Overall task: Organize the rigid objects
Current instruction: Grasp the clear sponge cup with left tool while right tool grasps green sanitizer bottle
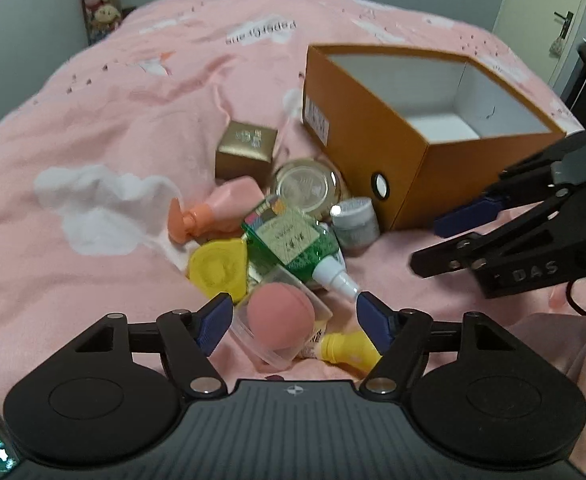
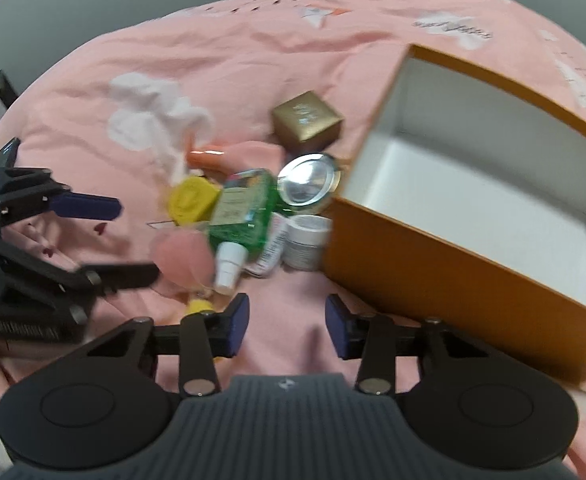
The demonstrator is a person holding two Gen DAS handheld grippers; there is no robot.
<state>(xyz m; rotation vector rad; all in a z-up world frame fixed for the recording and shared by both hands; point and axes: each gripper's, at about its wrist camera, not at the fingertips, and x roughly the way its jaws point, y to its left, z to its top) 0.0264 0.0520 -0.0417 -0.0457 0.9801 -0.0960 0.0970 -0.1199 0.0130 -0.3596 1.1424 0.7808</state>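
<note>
The left gripper (image 1: 293, 322) hovers with jaws apart around a pink ball (image 1: 281, 316) in a clear tub, not touching it. The right gripper (image 2: 287, 326), narrower and empty, hangs near the pile, beside the orange box (image 2: 433, 276) on the bed (image 1: 113, 120).

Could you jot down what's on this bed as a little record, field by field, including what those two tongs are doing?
surface: pink bedspread
container: orange box, open top, nothing visible inside
pile: beside the box; gold box, green bottle, yellow case, grey jar, pink ball in clear tub
left tongs: open around the tub, pads not pressing
right tongs: open, only bedspread between them
</note>
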